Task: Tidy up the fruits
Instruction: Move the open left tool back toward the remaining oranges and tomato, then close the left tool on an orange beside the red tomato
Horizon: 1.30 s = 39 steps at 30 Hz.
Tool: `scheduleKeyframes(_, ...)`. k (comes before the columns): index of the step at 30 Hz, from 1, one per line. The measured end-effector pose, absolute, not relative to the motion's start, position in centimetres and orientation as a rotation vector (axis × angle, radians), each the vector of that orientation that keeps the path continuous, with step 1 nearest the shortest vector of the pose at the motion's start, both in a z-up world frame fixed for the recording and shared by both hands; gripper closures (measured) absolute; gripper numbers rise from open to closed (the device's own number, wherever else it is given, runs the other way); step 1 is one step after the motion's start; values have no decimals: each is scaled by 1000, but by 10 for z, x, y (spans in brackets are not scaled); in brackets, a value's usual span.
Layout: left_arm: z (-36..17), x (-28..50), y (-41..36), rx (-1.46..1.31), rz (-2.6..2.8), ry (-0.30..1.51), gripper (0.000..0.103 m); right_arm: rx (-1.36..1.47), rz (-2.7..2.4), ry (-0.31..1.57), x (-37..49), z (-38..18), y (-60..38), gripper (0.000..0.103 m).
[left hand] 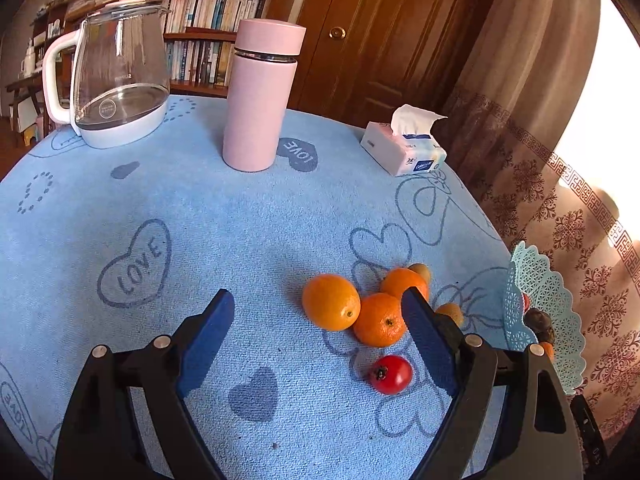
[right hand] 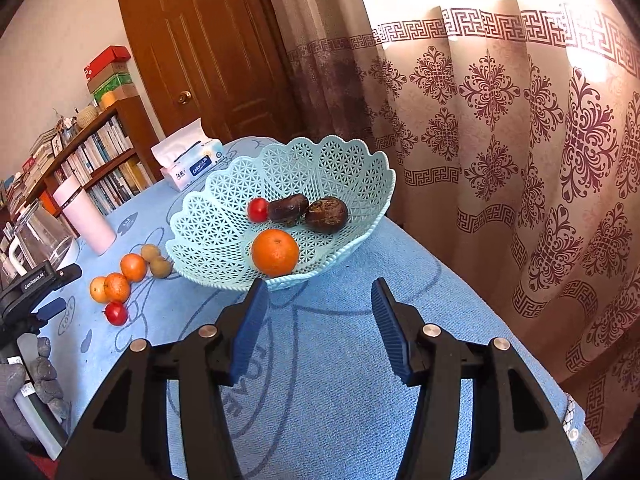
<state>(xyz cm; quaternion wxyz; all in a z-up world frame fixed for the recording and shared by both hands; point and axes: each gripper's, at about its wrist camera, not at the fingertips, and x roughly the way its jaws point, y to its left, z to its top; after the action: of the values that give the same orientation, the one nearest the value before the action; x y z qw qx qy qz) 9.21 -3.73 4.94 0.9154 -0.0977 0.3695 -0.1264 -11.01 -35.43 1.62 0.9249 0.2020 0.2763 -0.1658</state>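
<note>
Landmark: the pale turquoise perforated plastic basket with scalloped rim point(right hand: 224, 184), sitting on the light blue towel-like tablecloth with heart and "LOVE" prints point(left hand: 200, 216).

Far left of basket: clear glass kettle with white handle and base point(left hand: 116, 76), then tall pink cylindrical tumbler with lid point(left hand: 260, 96). White tissue pack with one sheet sticking up point(right hand: 188, 162) sits just behind the basket's left rim.

Left gripper point(left hand: 318, 308): blue-padded jaws spread wide, nothing between the pads, held over the cloth left of the basket. Its right finger overlaps the fruit cluster in the left wrist view; contact cannot be told.

Loose fruit on the cloth, left of basket: three round oranges point(left hand: 331, 301) bunched together, touching; one small red round fruit with dark calyx point(left hand: 390, 374) just in front of them; two small tan-brown round fruits point(right hand: 162, 267) between the oranges and the basket's left wall, close to it.

Inside basket: small red fruit point(right hand: 258, 210) at left, two dark brown wrinkled fruits point(right hand: 327, 214) next to it, middle to right, one orange point(right hand: 275, 252) near the front rim.

Right gripper point(right hand: 320, 298): jaws apart, empty, just in front of the basket's front rim, left fingertip at the rim edge. No fruit between the pads.
</note>
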Motion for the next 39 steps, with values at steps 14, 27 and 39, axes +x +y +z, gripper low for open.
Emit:
scheduleKeyframes(14, 25, 139, -57, -254, -303, 897, 40, 347, -358, 590, -104, 12, -339, 47)
scheduleKeyframes(27, 14, 143, -35, -393, -378, 923, 50, 320, -372, 611, -98, 9, -334, 47)
scheduleKeyframes(39, 28, 124, -12, -421, -396, 909, 52, 313, -380, 620, -97, 8, -334, 47)
